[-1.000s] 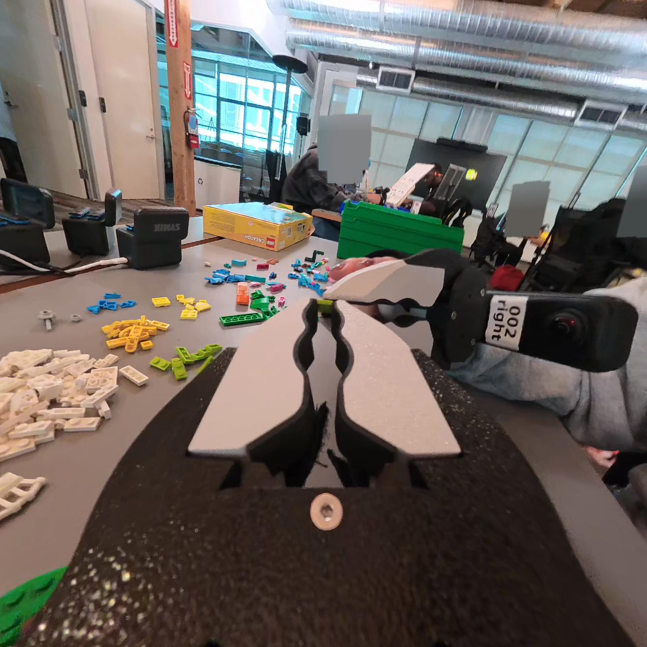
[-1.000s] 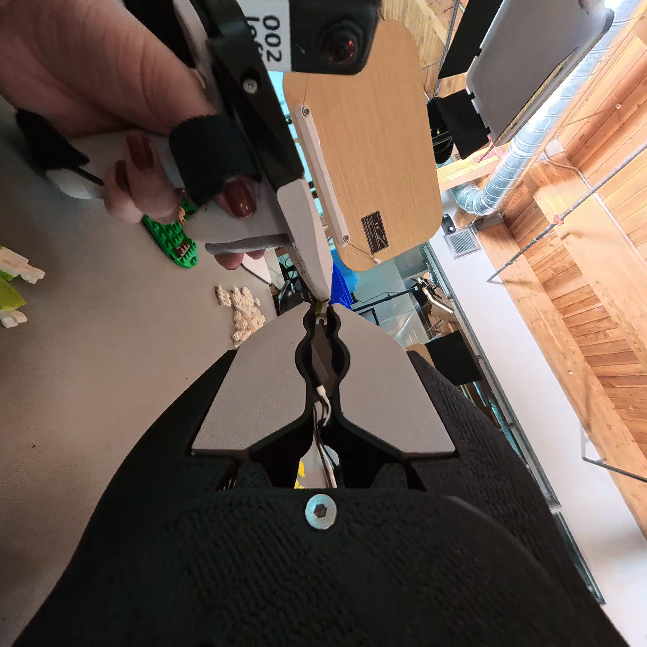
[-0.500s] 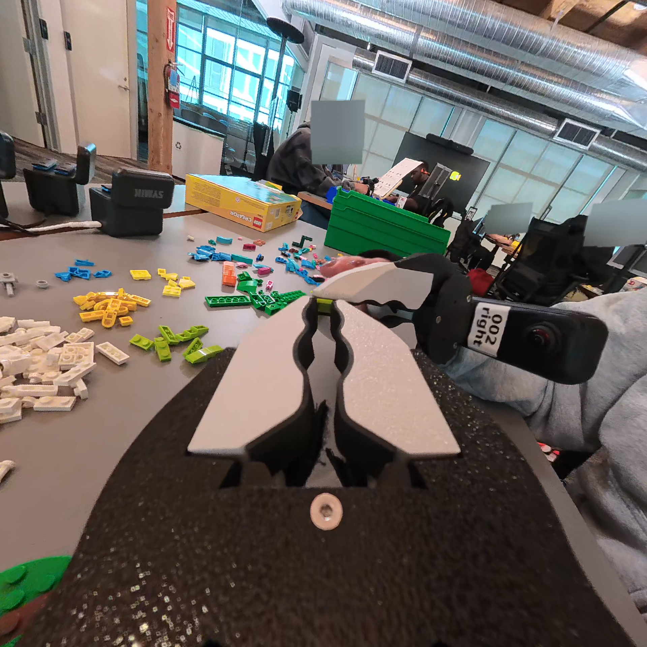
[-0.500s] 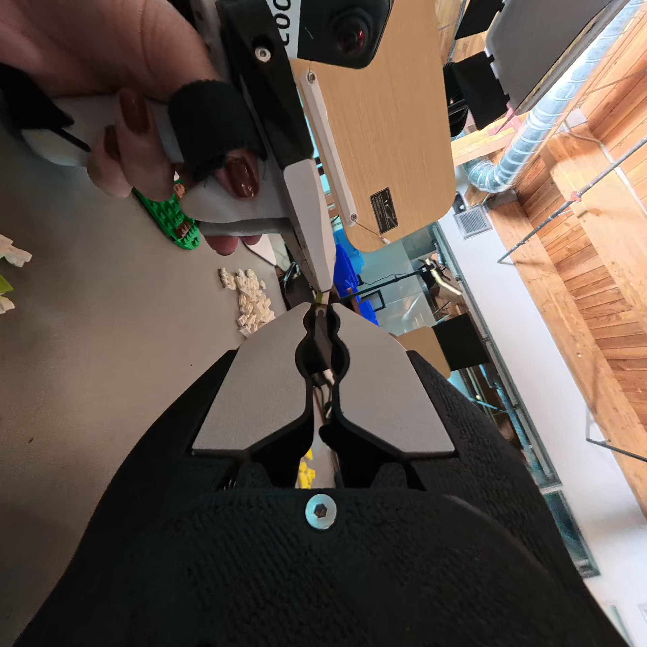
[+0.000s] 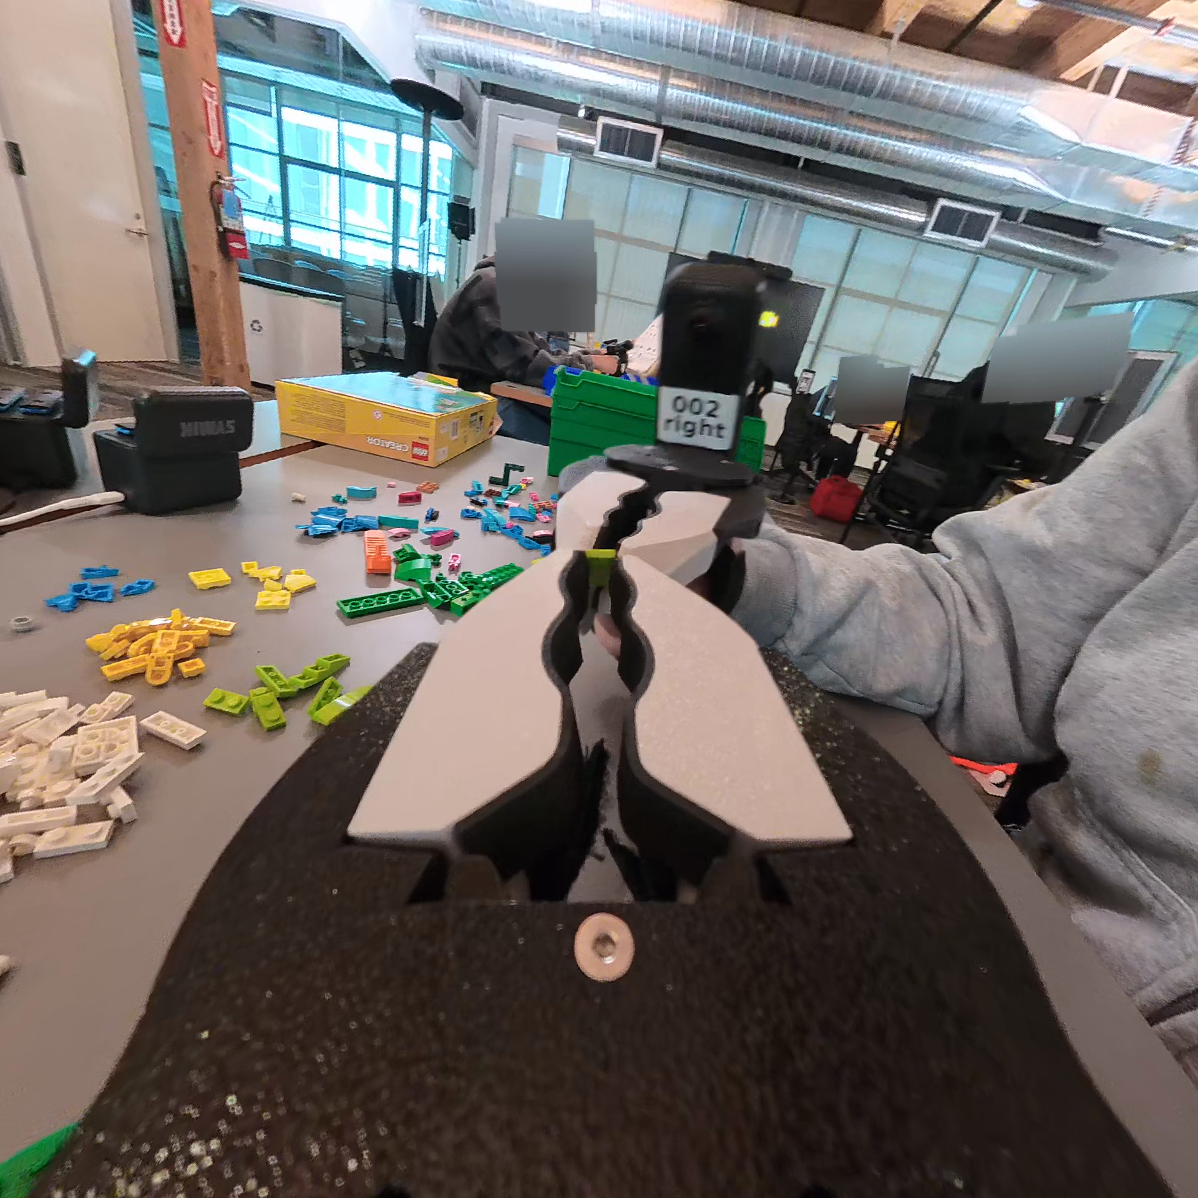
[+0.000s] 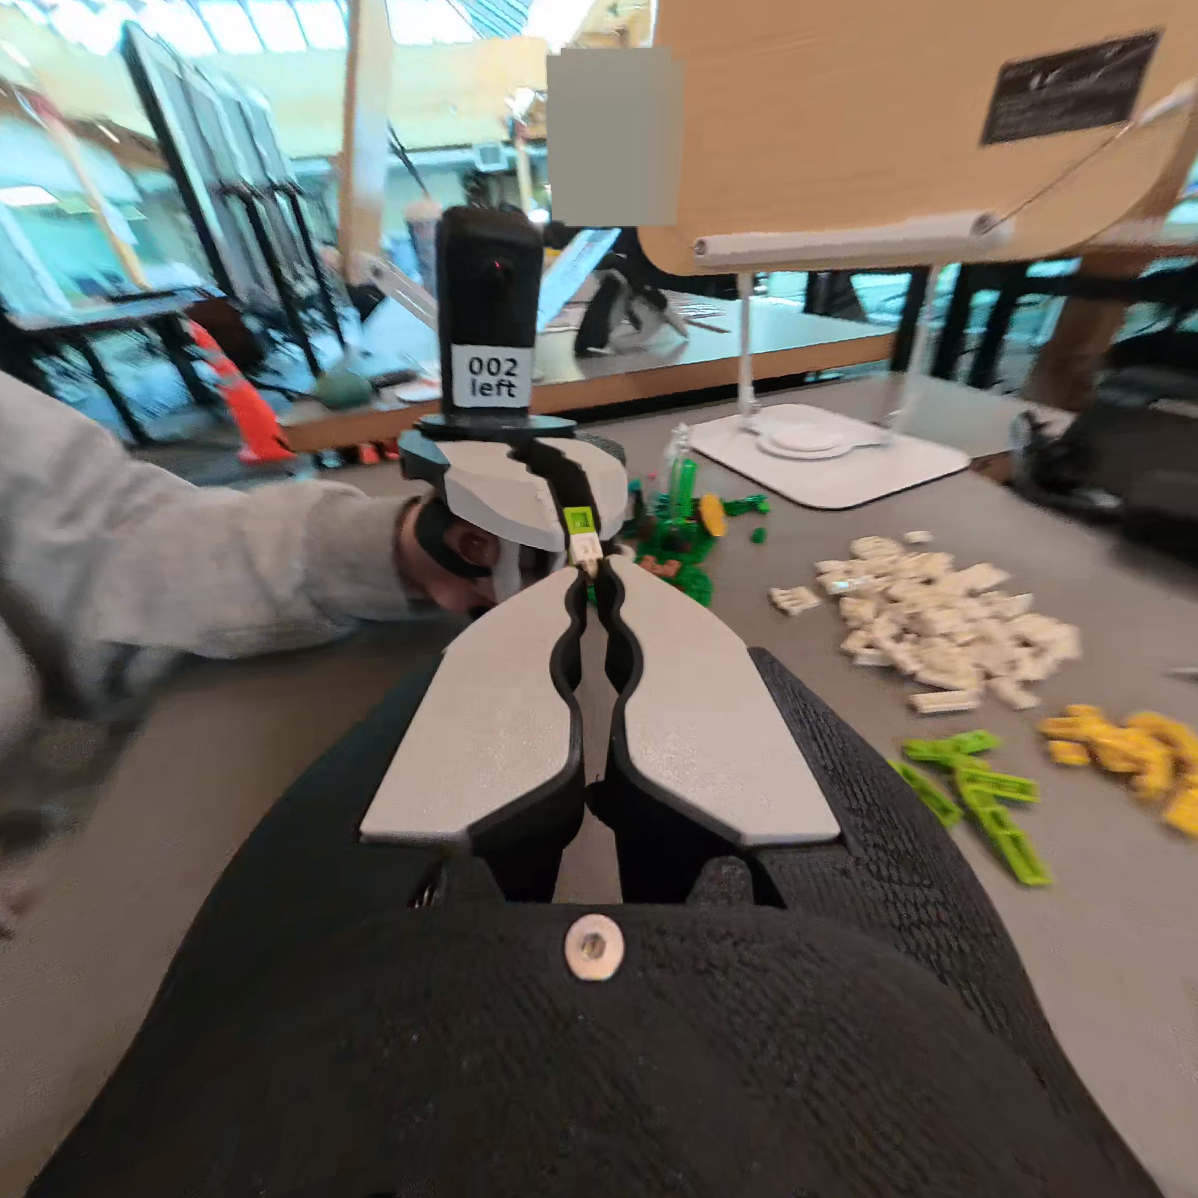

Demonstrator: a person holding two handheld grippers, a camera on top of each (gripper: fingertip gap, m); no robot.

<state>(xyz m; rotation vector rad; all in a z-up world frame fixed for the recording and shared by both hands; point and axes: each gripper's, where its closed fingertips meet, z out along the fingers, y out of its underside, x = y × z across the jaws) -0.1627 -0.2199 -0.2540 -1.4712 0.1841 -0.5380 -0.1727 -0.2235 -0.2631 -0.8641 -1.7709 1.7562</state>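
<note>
Lime brick: a small lime-green brick (image 5: 599, 565) was pinched at the tips of the left claw (image 5: 599, 570), held in the air above the table (image 5: 324, 843).
White brick: a small white piece (image 6: 583, 550) sat directly against the lime one, its far end at the tips of the right claw (image 6: 591, 570); the two read as joined or being pressed together.
Left claw: pads pressed onto the lime brick, both sides in contact as far as the views showed.
Right claw: fingers drawn nearly together on the white piece's end; the contact itself was small and partly hidden.
Reason for hold: the claws faced each other tip to tip, which suits mating two studded parts along one line.
Loose stock: white bricks (image 5: 58, 765), yellow bricks (image 5: 155, 648), lime bricks (image 5: 285, 693), green bricks (image 5: 415, 593) and blue bricks (image 5: 350, 518) lay sorted by colour, apparently for ready picking.
Built part: a green model (image 6: 681, 538) stood just beyond the claws.
Background: a yellow box (image 5: 382, 415) and green bins (image 5: 603, 421) sat at the far edge.
</note>
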